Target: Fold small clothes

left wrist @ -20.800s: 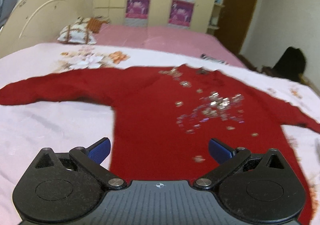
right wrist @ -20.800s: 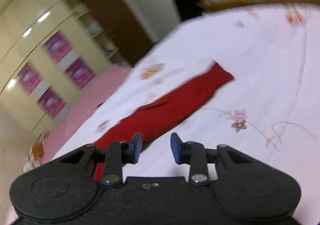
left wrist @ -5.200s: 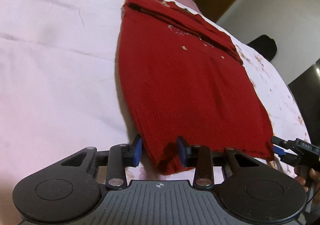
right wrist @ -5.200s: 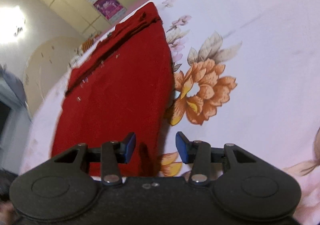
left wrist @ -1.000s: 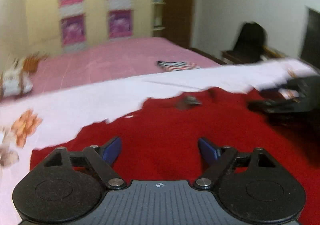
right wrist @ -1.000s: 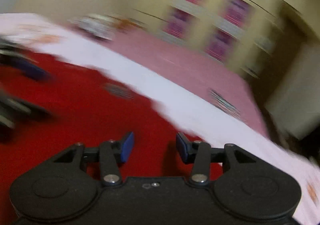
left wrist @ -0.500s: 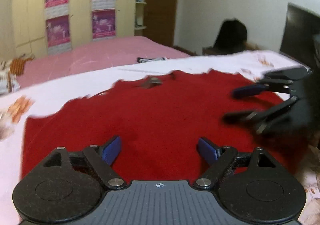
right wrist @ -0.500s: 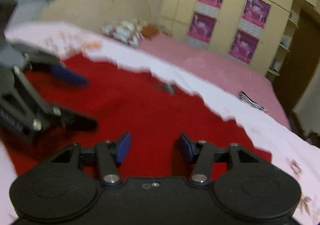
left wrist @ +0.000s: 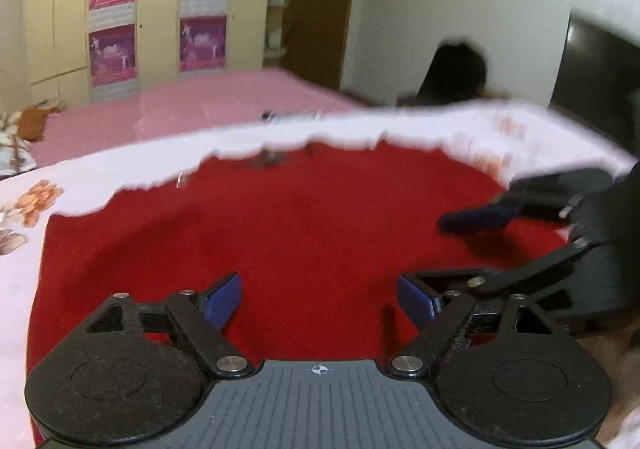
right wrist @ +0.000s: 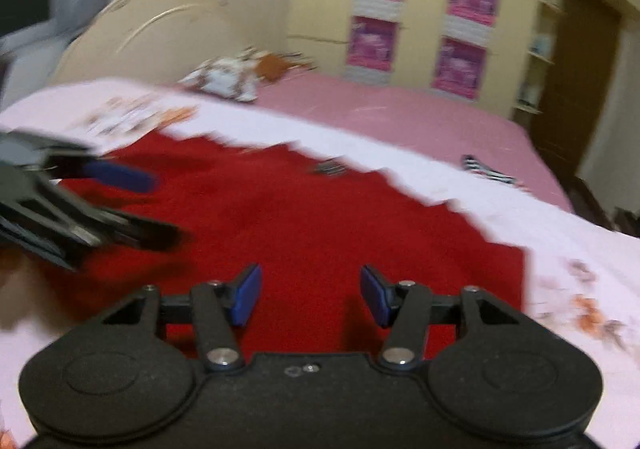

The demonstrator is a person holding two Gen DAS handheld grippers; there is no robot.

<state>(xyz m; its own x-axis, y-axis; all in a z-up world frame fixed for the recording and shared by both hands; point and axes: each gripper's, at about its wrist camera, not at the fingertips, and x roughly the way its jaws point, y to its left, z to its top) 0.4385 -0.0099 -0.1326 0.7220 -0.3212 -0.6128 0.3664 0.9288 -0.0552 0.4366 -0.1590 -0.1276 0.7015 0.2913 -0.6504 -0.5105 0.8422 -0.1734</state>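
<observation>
Sweater (left wrist: 320,225) (red, folded) lies beneath both grippers' parted, empty jaws, right pair just widened.

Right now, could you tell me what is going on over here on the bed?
A person is folding a red sweater on a floral sheet. It already lies folded into a compact rectangle. Both tools are above it with jaws apart, holding nothing: the left tool and the right tool, whose jaws have just been opening.

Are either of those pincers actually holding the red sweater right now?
No. The left gripper and right gripper both hover open above the red sweater, nothing between their pads.
</observation>
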